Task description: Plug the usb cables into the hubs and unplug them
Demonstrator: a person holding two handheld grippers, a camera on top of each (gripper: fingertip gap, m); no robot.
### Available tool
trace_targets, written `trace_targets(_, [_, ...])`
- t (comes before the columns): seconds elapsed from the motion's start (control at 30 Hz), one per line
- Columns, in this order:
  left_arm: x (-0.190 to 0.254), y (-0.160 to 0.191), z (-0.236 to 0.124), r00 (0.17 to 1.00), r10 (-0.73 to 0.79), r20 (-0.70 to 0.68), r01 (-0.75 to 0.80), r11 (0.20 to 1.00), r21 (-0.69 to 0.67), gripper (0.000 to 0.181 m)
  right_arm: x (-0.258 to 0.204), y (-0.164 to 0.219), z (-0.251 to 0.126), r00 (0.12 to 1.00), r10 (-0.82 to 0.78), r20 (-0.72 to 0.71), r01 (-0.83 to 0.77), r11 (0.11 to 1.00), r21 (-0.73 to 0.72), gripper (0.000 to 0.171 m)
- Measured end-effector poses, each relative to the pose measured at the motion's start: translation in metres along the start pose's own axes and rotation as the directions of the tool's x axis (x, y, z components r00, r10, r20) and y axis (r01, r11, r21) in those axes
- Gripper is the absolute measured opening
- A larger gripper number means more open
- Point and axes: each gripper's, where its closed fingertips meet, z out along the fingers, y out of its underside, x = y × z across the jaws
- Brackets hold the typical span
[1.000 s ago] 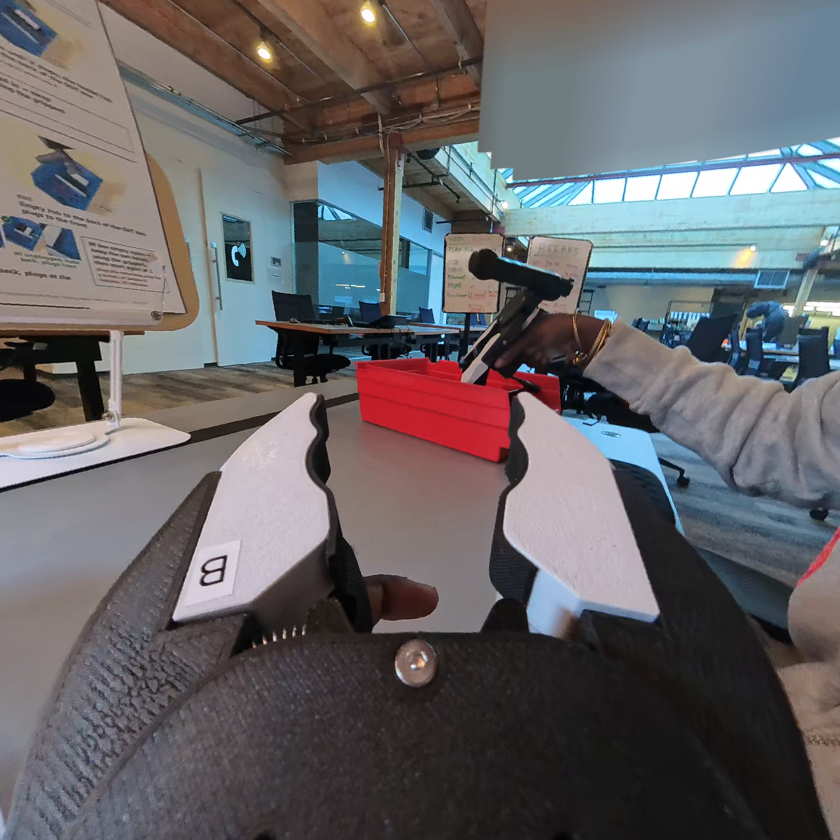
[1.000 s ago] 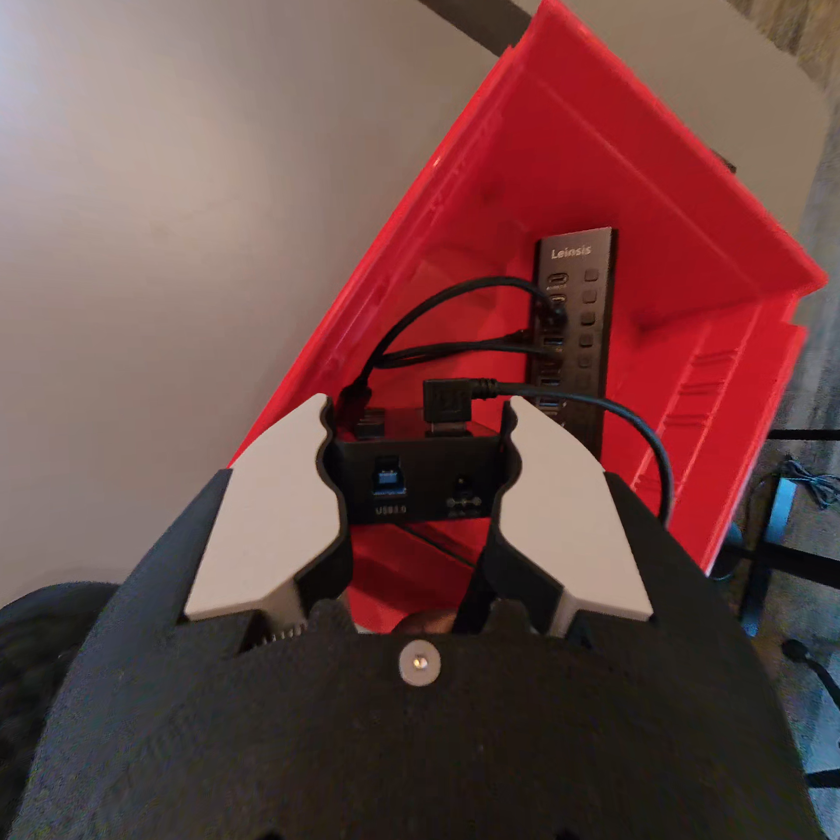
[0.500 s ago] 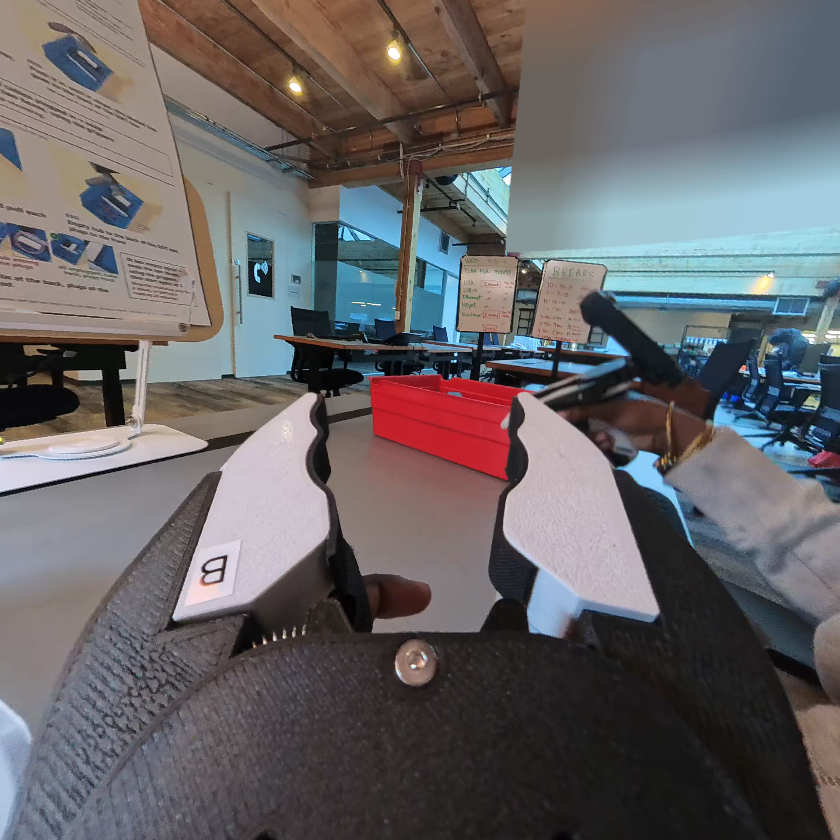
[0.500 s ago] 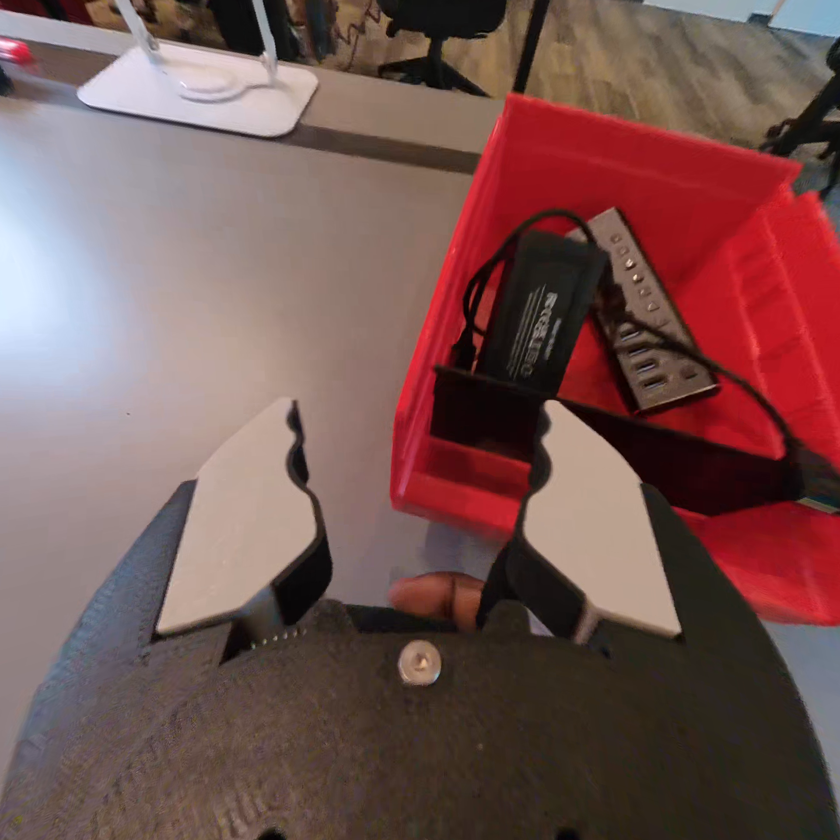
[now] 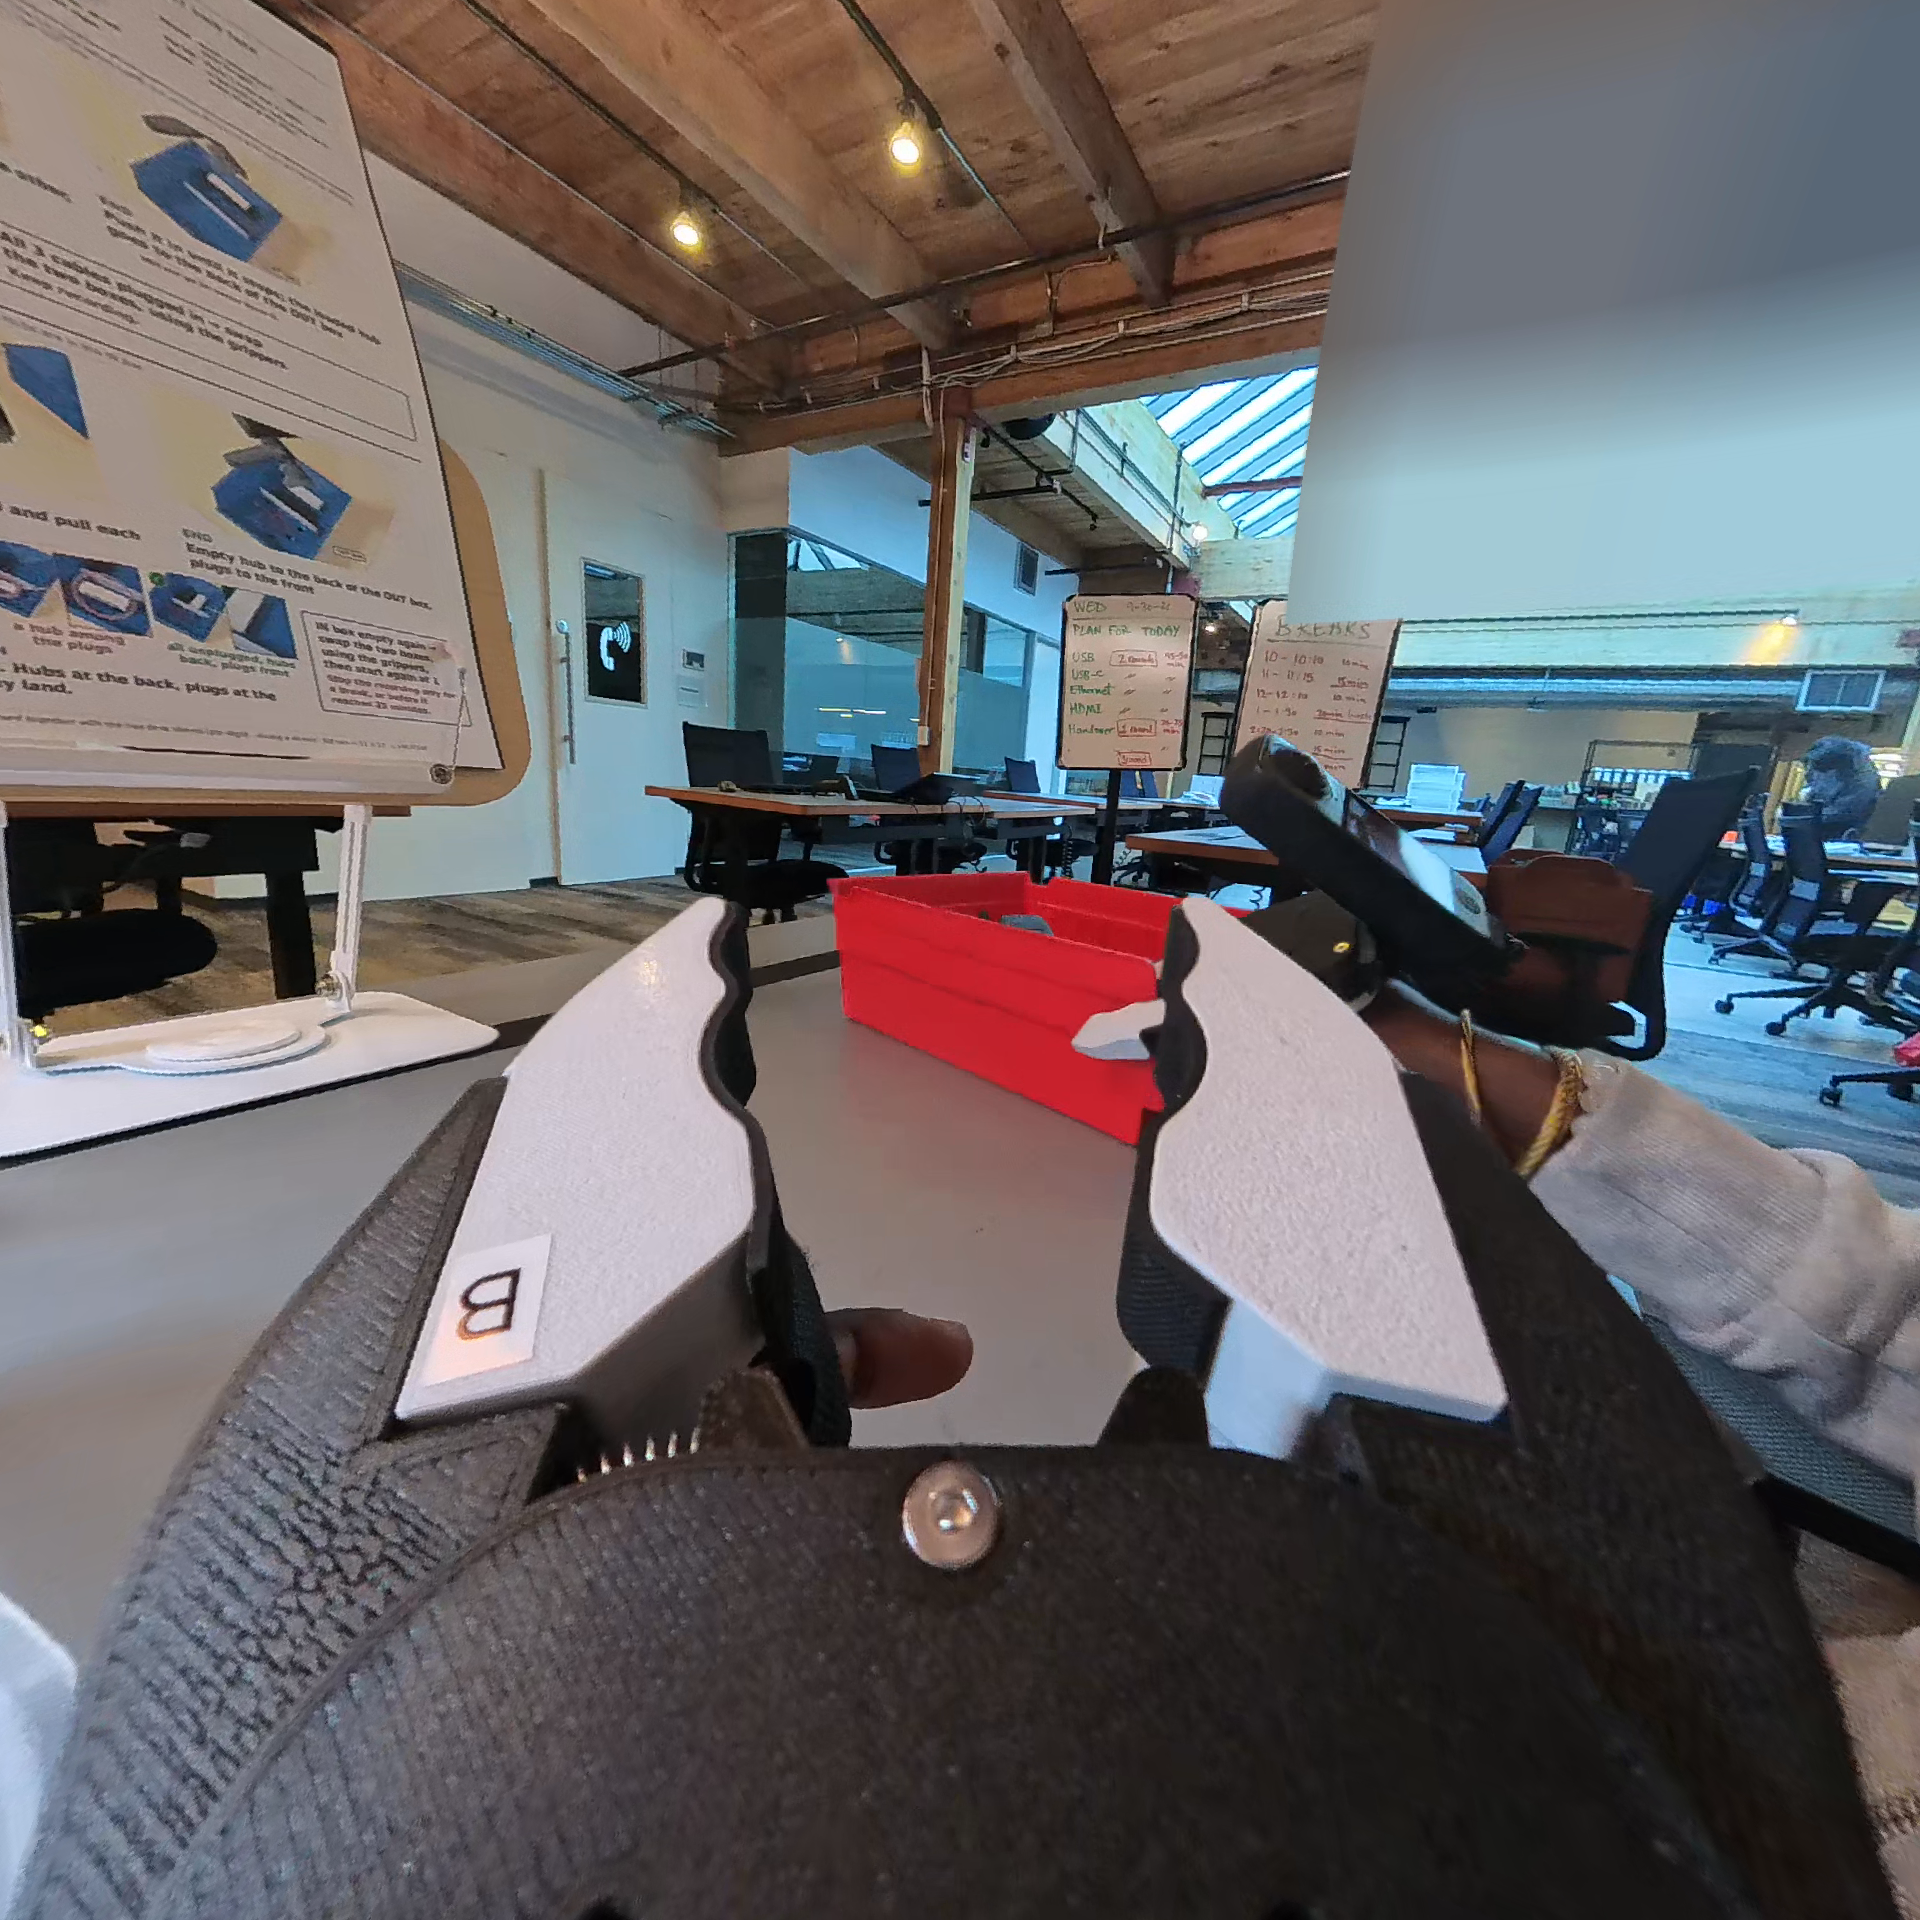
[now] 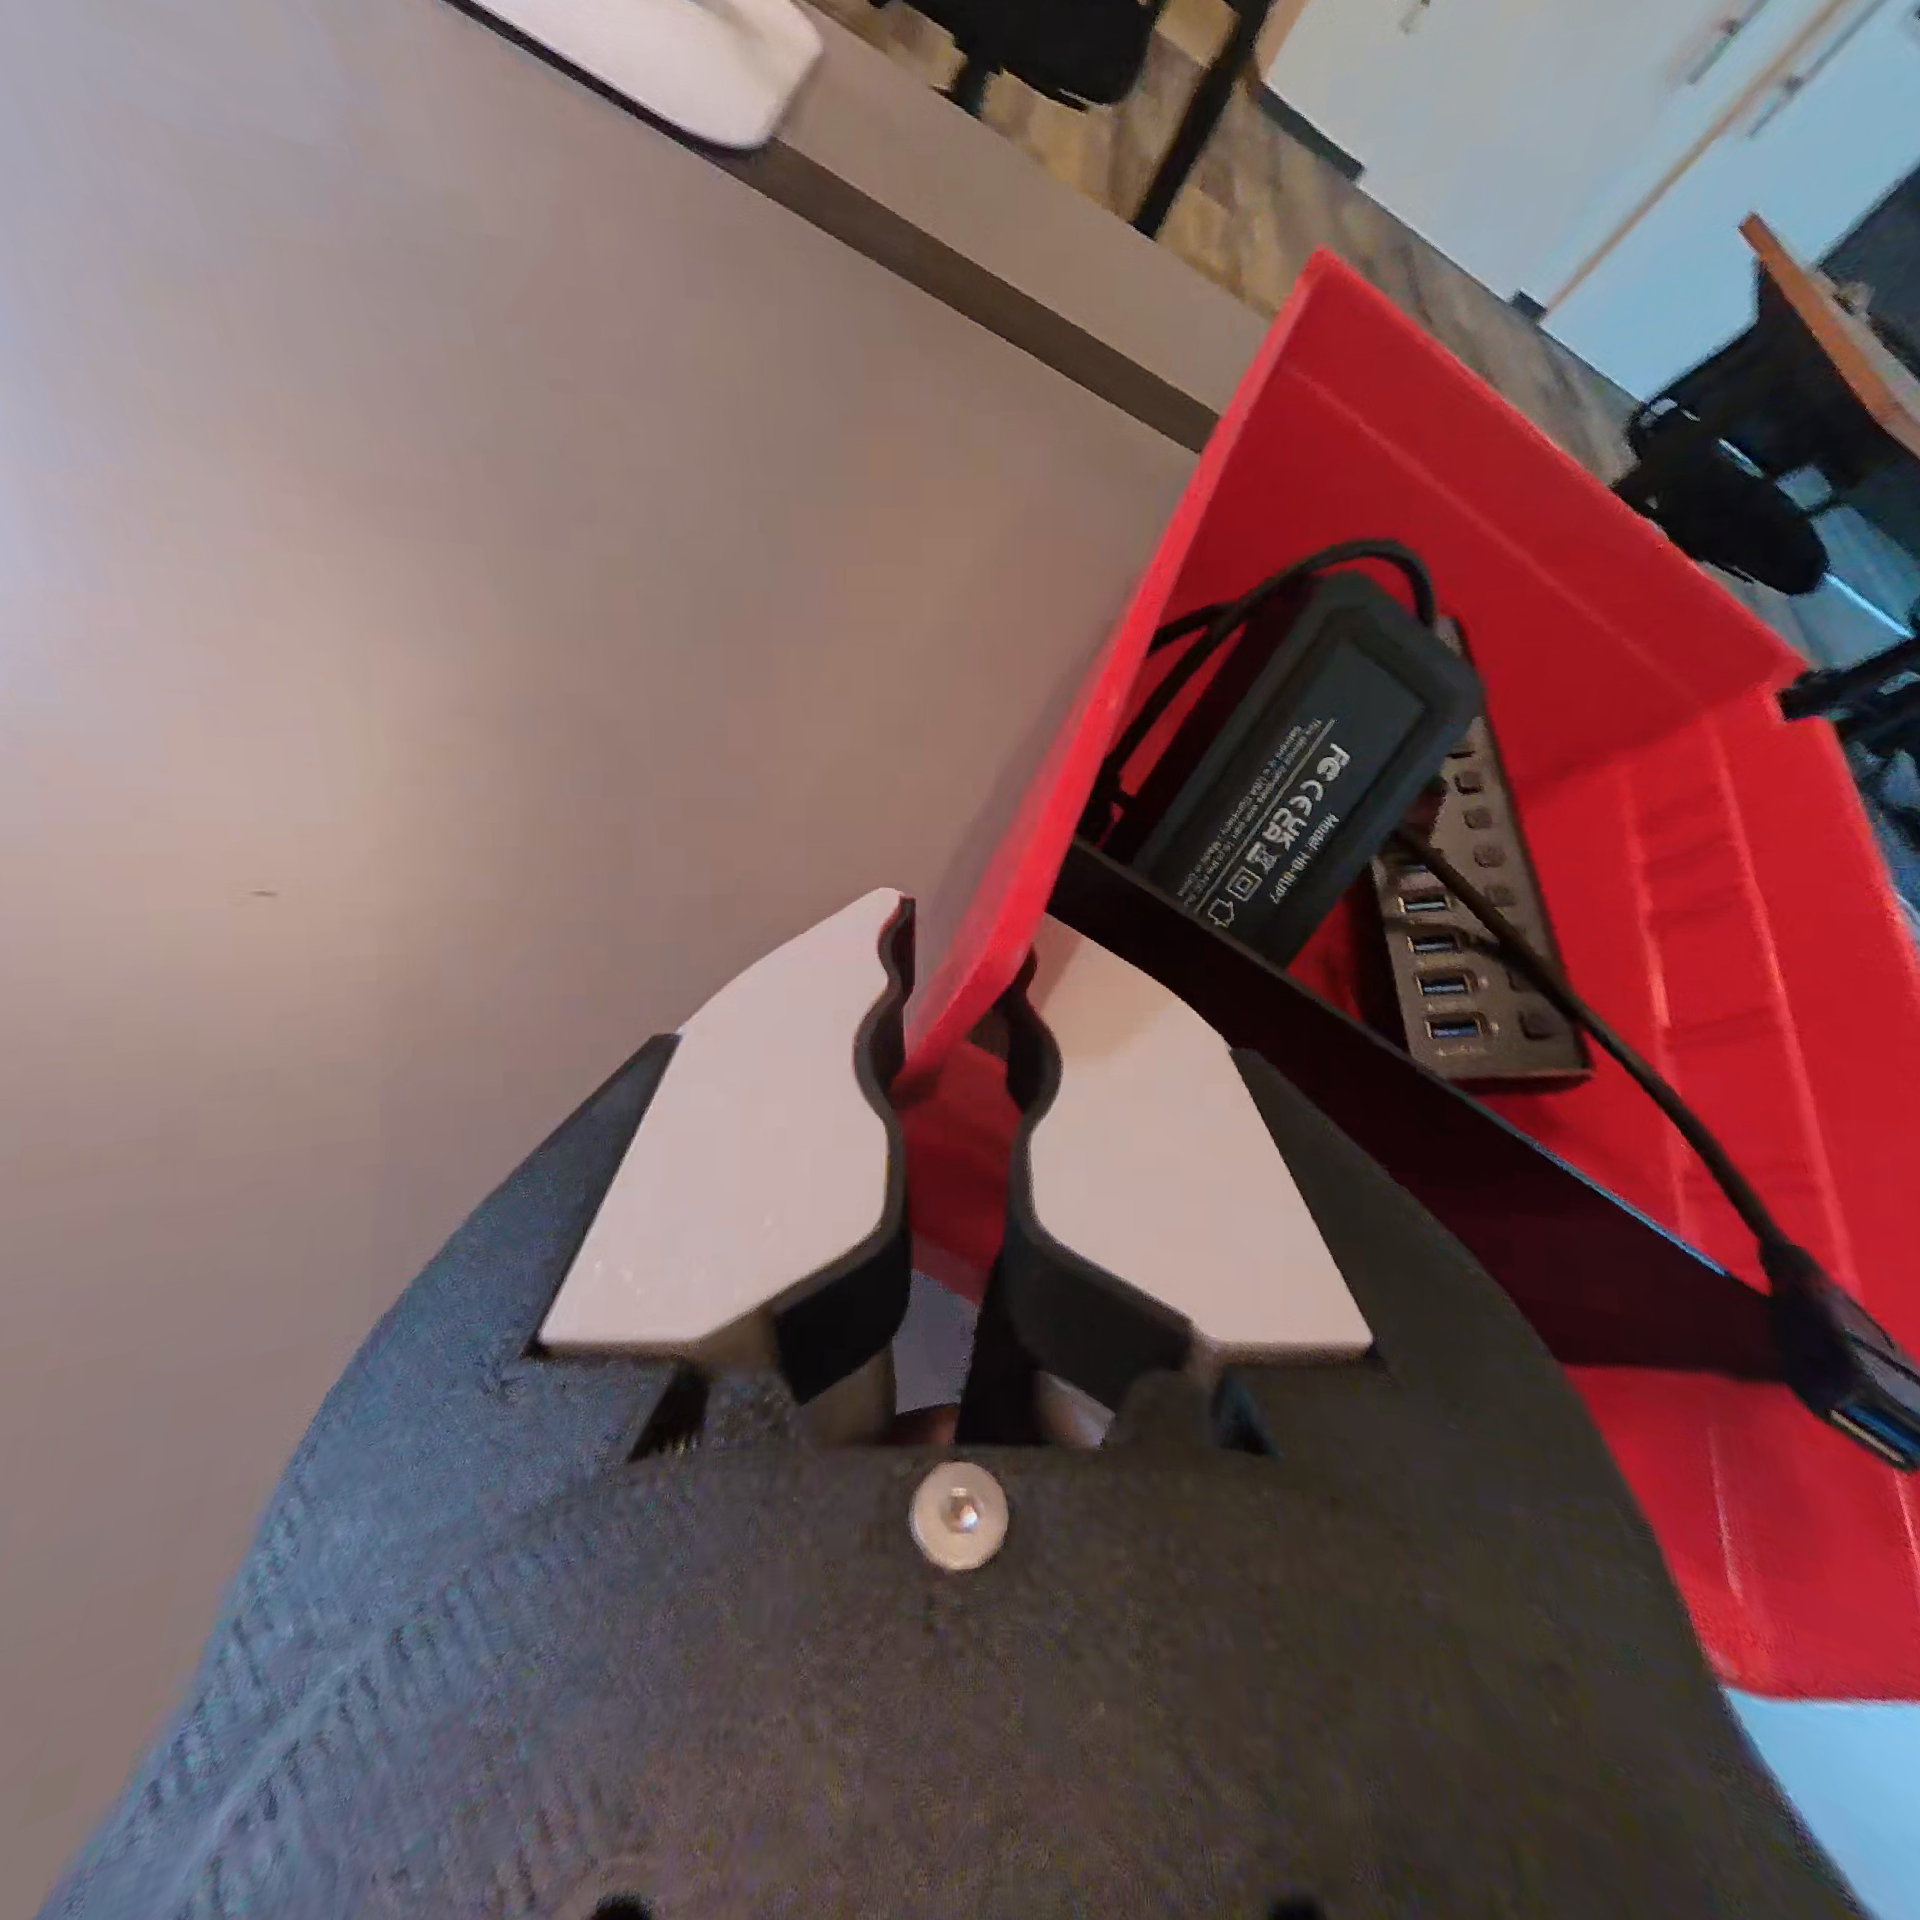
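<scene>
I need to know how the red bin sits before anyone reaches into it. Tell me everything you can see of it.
The red bin is an open-topped rectangular box of smooth, glossy plastic with ribbed inner walls, standing on the grey table near its far edge. A black divider crosses its inside. Behind that lie two black hubs with cables, one hub resting partly across the other. The right gripper is closed on the rim of the bin's near corner. The left gripper hangs open, short of it.

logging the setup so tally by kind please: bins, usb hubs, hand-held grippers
red bin: 1
usb hubs: 2 (flipped hub, port strip hub)
hand-held grippers: 2 (left hand-held gripper, right hand-held gripper)
total: 5; the cables overlap too much to count
</scene>
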Motion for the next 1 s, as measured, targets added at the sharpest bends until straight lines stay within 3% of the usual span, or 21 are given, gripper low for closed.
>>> trace_targets(0.3, [0.001, -0.015, -0.004, 0.999, 0.042, 0.013, -0.042, 0.997, 0.064, 0.072, -0.105, -0.047, -0.014, 0.982, -0.064, 0.181, 0.046, 0.994, 0.097, 0.017])
trace_targets(0.6, [-0.006, -0.072, -0.027, 0.993, 0.085, 0.082, -0.099, 0.977, 0.189, 0.064, -0.213, -0.091, -0.036, 0.897, -0.203, 0.392, 0.12, 0.967, 0.225, 0.02])
trace_targets(0.8, [-0.048, -0.148, -0.077, 0.904, 0.294, 0.31, -0.353, 0.923, 0.155, 0.06, -0.278, -0.119, -0.052, 0.793, -0.24, 0.559, 0.064, 0.947, 0.315, 0.027])
trace_targets(0.93, [-0.094, -0.189, -0.132, 0.787, 0.352, 0.507, -0.423, 0.906, 0.029, 0.06, -0.312, -0.129, -0.066, 0.7, -0.225, 0.677, -0.005, 0.948, 0.32, 0.032])
trace_targets(1.0, [-0.117, -0.194, -0.161, 0.734, 0.373, 0.567, -0.411, 0.909, -0.067, 0.06, -0.318, -0.139, -0.079, 0.668, -0.183, 0.722, -0.121, 0.93, 0.348, 0.033])
